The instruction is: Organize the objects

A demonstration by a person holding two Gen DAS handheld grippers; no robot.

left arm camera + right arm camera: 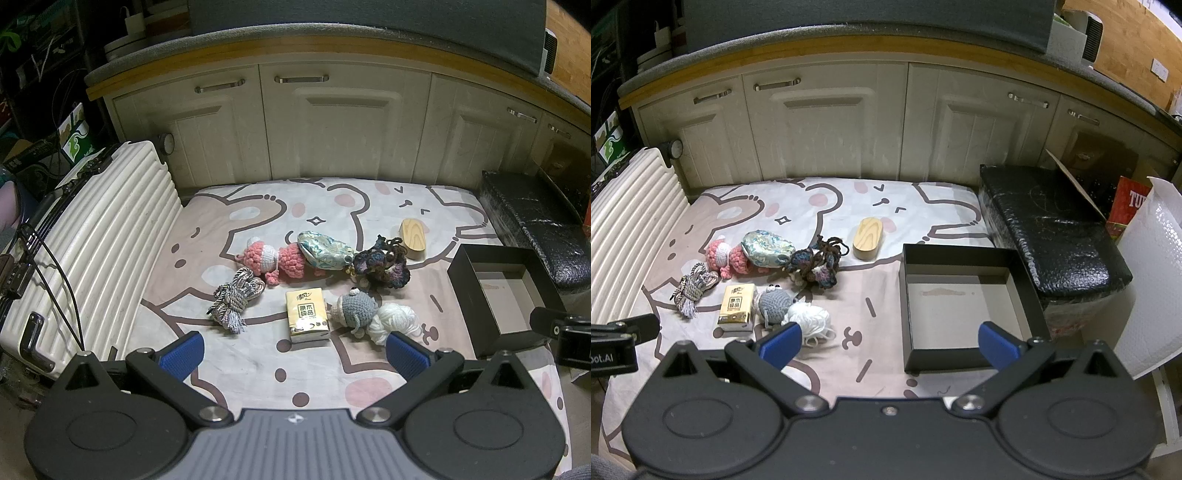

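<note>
Several small things lie on a cartoon-print cloth [258, 206]: a yellow tissue pack [307, 314], a grey crochet toy [356, 306], a white yarn ball [397, 319], a grey cord bundle [236, 295], a pink crochet doll [275, 260], a brocade pouch [325, 251], a dark crochet piece [382, 266] and a wooden oval box [413, 238]. An open black box [964, 306] stands empty to their right. My left gripper [295, 354] is open, short of the tissue pack. My right gripper [890, 341] is open, between the yarn ball [809, 319] and the black box.
A white ribbed suitcase [99, 236] lies along the cloth's left side. Cream cabinet doors [332, 129] close off the back. A black wrapped bench [1052, 229] and white bubble wrap [1148, 280] stand at the right.
</note>
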